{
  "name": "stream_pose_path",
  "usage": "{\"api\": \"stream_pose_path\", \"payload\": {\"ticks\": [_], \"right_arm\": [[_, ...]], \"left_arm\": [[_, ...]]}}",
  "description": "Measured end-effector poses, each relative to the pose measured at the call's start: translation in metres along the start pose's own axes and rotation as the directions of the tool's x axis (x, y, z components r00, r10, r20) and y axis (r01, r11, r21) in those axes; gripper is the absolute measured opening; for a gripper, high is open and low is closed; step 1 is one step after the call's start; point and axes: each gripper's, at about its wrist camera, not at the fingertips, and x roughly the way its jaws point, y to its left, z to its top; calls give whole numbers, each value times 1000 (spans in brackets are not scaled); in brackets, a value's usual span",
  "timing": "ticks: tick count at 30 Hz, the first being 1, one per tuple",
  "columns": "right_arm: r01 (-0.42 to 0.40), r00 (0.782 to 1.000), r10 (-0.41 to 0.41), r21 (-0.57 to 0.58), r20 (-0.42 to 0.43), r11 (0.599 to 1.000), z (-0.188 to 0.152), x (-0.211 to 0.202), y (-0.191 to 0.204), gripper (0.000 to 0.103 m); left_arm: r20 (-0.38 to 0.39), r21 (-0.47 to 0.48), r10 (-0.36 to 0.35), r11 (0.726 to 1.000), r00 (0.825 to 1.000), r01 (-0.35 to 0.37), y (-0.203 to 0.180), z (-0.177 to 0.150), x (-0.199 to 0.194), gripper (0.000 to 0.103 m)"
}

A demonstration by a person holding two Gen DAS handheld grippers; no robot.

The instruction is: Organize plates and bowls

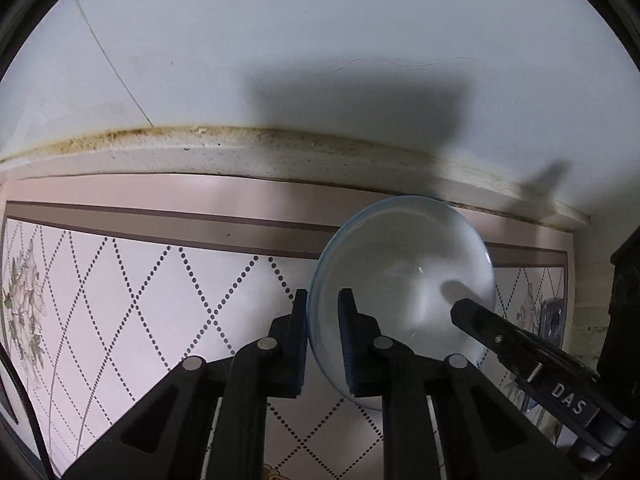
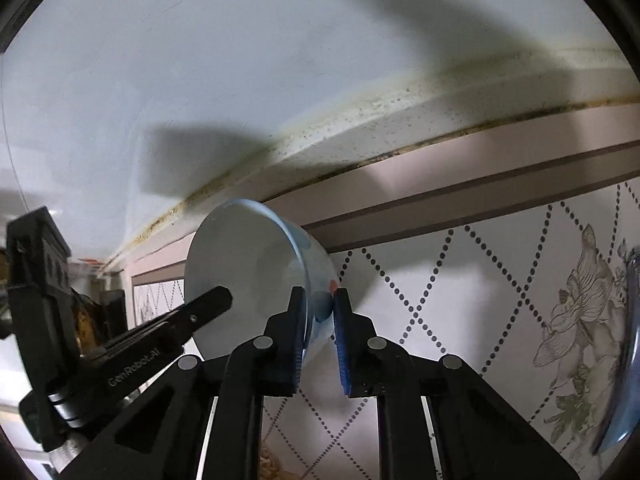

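In the left wrist view my left gripper (image 1: 323,300) is shut on the rim of a pale blue-rimmed bowl (image 1: 408,276), held tilted on edge above the patterned mat. The other gripper's finger (image 1: 480,320) reaches in from the right, in front of the bowl. In the right wrist view my right gripper (image 2: 320,298) is shut on the wall of a pale blue bowl with red and blue marks (image 2: 256,272), tilted with its inside facing left. The left gripper's finger (image 2: 200,308) shows at the left, in front of that bowl.
A patterned mat with dotted diamonds and flowers (image 1: 140,288) covers the counter below a stained white ledge (image 1: 240,152) and wall. A blue dish edge (image 2: 624,360) shows at the far right of the right wrist view. Dark objects (image 1: 624,304) stand at the counter's right end.
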Motion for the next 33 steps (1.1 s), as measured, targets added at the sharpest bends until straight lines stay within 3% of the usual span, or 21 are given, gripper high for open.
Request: {"api": "stream_pose_path", "payload": {"ticks": [6, 13, 23, 33], "right_arm": [[-8, 1000, 8, -11, 1, 1000, -14, -16, 0, 14], [-7, 999, 9, -33, 50, 999, -53, -71, 4, 14], [25, 992, -20, -44, 124, 999, -144, -160, 0, 15], [54, 990, -56, 18, 132, 998, -238, -212, -31, 14]], "left_arm": [[30, 46, 8, 999, 1000, -9, -8, -19, -26, 12], [74, 144, -23, 989, 997, 13, -30, -61, -75, 12], [97, 245, -104, 966, 990, 78, -54, -139, -131, 12], [28, 324, -146, 937, 989, 129, -81, -217, -137, 12]]}}
